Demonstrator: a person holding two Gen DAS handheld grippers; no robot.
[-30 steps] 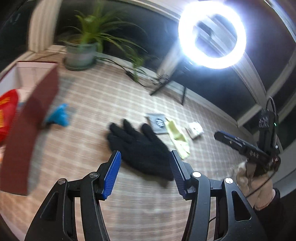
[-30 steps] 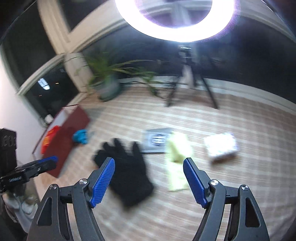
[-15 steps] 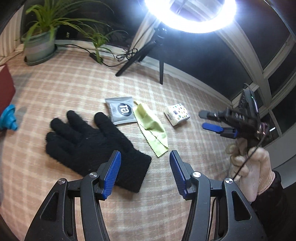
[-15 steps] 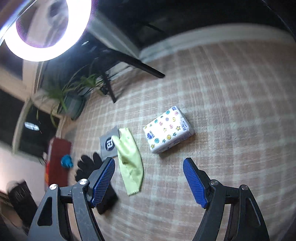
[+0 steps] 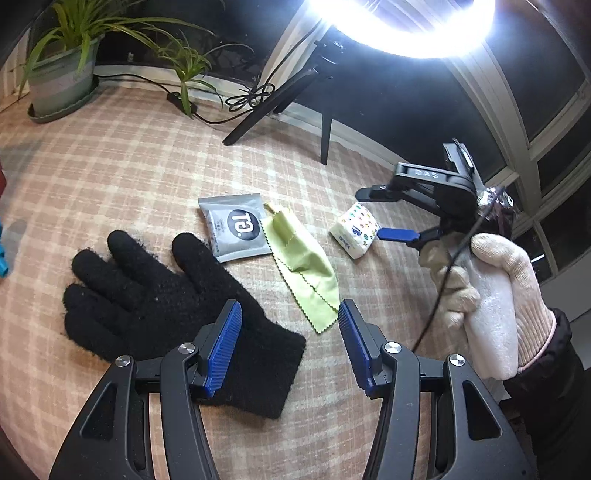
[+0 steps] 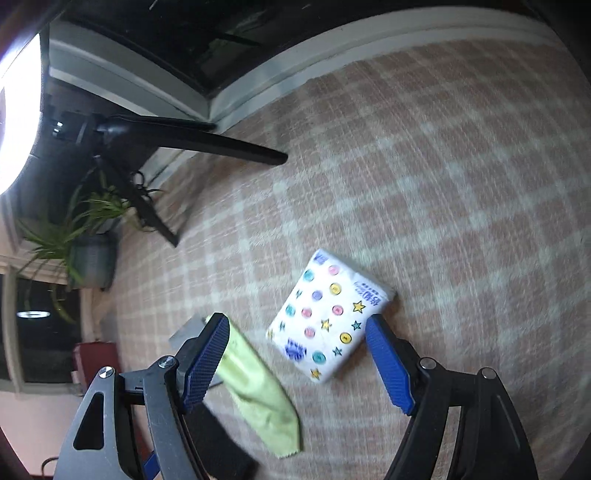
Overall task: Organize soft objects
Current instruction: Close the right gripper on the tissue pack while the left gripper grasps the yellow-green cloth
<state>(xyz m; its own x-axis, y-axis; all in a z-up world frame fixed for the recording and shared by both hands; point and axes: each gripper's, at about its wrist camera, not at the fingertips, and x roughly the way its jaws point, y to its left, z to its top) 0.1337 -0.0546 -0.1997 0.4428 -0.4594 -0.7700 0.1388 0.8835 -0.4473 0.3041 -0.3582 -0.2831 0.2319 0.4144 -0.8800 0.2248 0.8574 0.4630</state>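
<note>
Left claw (image 5: 290, 347) jaws apart, nothing between the pads, hovering over the checked tabletop (image 5: 110, 177) at the cuff end of the black glove (image 5: 166, 306). The glove lies flat, fingers pointing away from the claw toward the potted plant (image 5: 62, 62) at the far left edge.

Just right of the glove's fingers: grey sachet (image 5: 234, 227) with a round black logo. Touching its right edge and overlapping it slightly, a yellow-green cloth (image 5: 303, 266) with zigzag edges, lying diagonally, its near corner just ahead of the left claw's right pad.

Further right, apart from the cloth: white tissue pack (image 5: 354, 230) with coloured dots and stars.

Right claw (image 6: 297, 363) jaws wide, empty, angled down over the tissue pack; in its own view the pack (image 6: 327, 314) sits between and just ahead of the pads, not touched. The cloth (image 6: 258, 395) passes under its left pad. In the left view a hand (image 5: 491, 291) in a pale knit glove holds this claw.

Behind everything, a ring light (image 5: 406, 26) on a black tripod (image 5: 295, 85) stands at the window side.
</note>
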